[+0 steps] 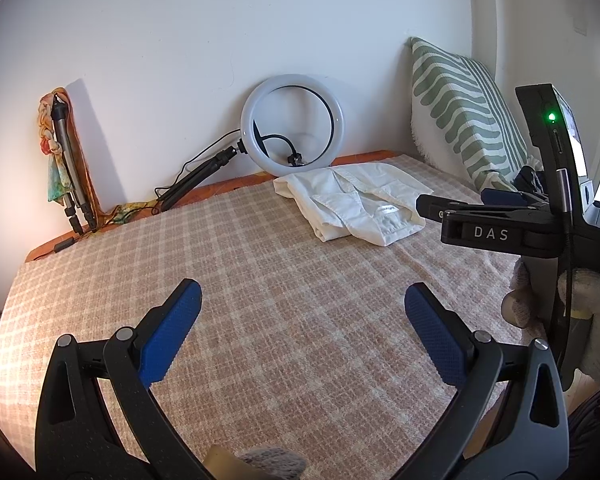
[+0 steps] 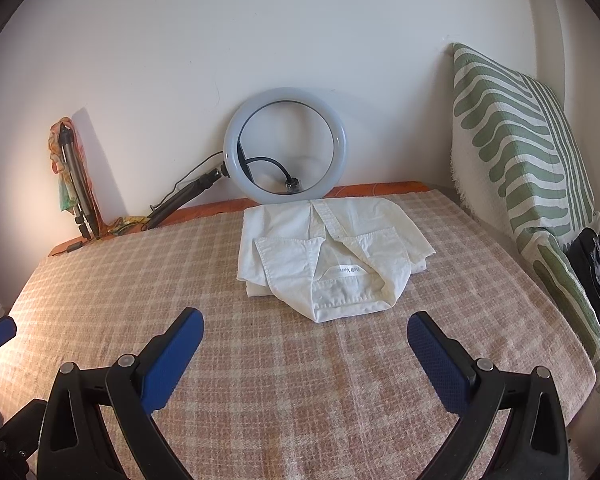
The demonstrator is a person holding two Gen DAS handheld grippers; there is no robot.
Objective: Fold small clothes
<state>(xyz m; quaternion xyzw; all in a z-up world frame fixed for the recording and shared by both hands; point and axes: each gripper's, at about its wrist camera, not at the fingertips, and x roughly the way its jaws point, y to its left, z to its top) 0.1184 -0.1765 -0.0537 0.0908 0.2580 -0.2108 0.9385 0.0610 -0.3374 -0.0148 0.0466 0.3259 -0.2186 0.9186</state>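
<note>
White shirt: matt, creased cloth; checked blanket: coarse weave (slightly fuzzy); ring light: smooth plastic.

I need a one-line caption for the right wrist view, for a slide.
Open right gripper hovers before a folded white cotton shirt on the checked beige bedspread, white ring light behind.
</note>
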